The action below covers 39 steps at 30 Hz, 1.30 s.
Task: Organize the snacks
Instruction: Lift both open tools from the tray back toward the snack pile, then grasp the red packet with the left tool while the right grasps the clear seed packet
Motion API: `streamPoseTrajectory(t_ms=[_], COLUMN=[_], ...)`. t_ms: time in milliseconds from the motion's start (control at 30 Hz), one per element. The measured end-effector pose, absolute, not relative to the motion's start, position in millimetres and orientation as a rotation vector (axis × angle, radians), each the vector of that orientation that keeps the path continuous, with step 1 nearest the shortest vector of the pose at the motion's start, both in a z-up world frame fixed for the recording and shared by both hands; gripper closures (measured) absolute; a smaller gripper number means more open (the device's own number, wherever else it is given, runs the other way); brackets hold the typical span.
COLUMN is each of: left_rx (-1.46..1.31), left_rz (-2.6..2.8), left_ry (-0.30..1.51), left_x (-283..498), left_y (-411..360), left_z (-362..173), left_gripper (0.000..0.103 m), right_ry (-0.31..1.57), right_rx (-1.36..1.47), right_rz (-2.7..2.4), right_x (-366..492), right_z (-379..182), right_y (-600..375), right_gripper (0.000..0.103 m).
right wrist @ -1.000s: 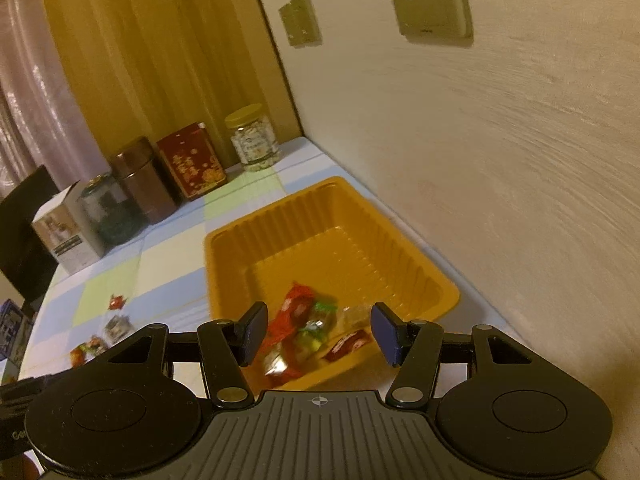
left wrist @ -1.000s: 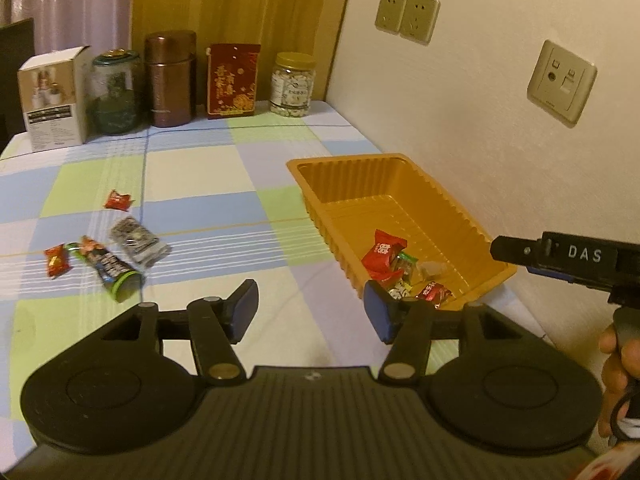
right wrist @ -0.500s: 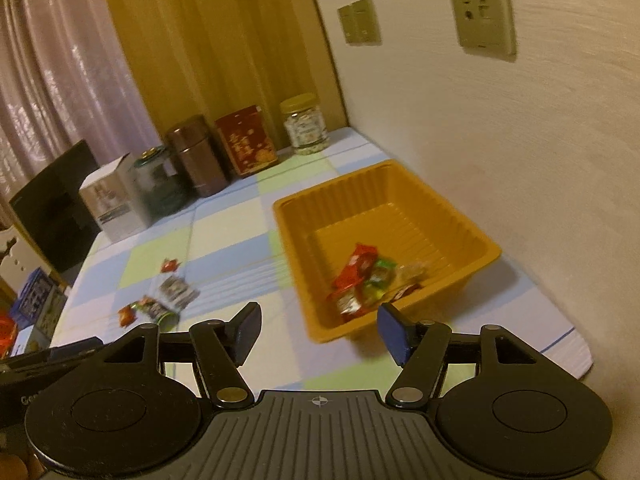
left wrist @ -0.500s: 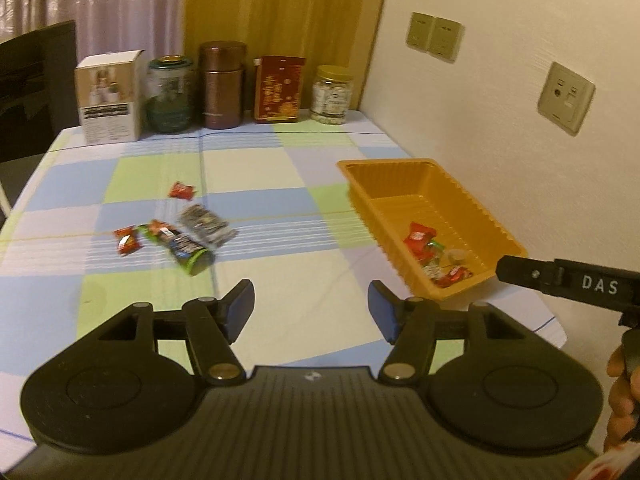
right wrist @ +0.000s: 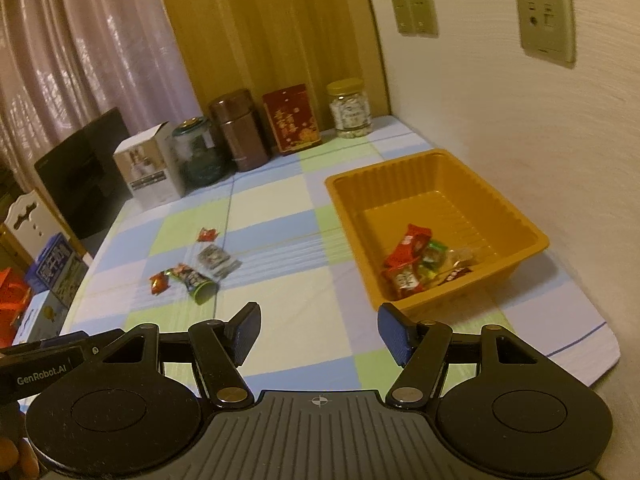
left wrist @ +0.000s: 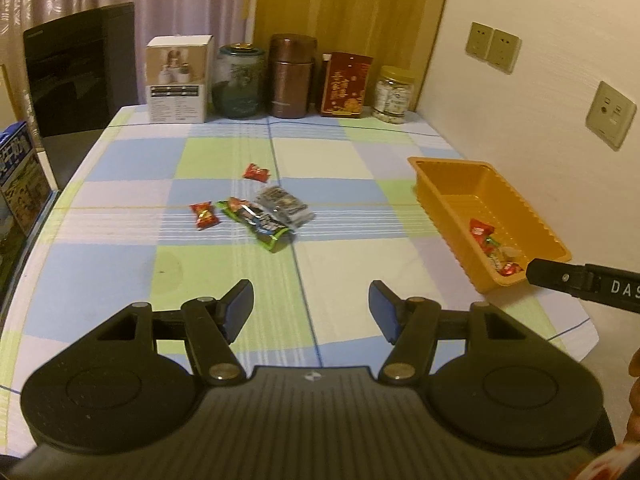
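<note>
Snacks (left wrist: 262,216) beyond left gripper (left wrist: 311,304)

Both views are dim and warm, with a yellow-orange cast over everything. Light falls from above: the orange tray (right wrist: 516,254) throws a soft shadow toward the wall (right wrist: 520,140) and onto the checked tablecloth (right wrist: 288,304). The curtain (left wrist: 120,0) shows faint streaks of sheen, with no hard glare anywhere. Fisheye distortion bends the table edges and the wall outlets (left wrist: 494,46), and dark vignetting clips the corners of the 2 frames. Fine grain softens detail; the loose wrappers (left wrist: 264,216) read slightly smeared, and print on the far containers (left wrist: 290,76) is illegible.
</note>
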<state>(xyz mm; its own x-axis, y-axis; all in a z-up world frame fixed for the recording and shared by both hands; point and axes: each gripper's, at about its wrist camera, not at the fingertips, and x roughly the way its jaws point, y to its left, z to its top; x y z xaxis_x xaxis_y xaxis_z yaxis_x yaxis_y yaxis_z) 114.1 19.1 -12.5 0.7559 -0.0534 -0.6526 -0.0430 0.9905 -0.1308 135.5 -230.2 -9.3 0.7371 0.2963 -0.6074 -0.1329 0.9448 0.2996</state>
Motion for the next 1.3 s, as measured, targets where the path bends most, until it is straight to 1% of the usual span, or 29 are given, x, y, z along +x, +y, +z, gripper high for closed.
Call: streamPoseTrajectory(t_ms=[433,733,1000,1300], left_rx=[-0.156,-0.143,-0.109,-0.081], left_rz=[0.046,0.091,0.112,0.134], left_ry=[0.722,0.725,0.735,0.742], left_x=[117,139,178,220], left_y=[45,71,95,122], left_z=[-21,-29,-45,-72], left_gripper=[0.041,0.041,0.04,0.04], right_ry=[0.706,0.699,0.708,0.732], right_rx=[0.215,0.15,0.081,0.017], right_rz=[0.261,0.321,0.397,0.464], right_x=[150,179,223,274], right_z=[-10,-15,-31,-67], right_y=[-212,-180,-148,-112], right_gripper=[0.038,0.038,0.038,0.038])
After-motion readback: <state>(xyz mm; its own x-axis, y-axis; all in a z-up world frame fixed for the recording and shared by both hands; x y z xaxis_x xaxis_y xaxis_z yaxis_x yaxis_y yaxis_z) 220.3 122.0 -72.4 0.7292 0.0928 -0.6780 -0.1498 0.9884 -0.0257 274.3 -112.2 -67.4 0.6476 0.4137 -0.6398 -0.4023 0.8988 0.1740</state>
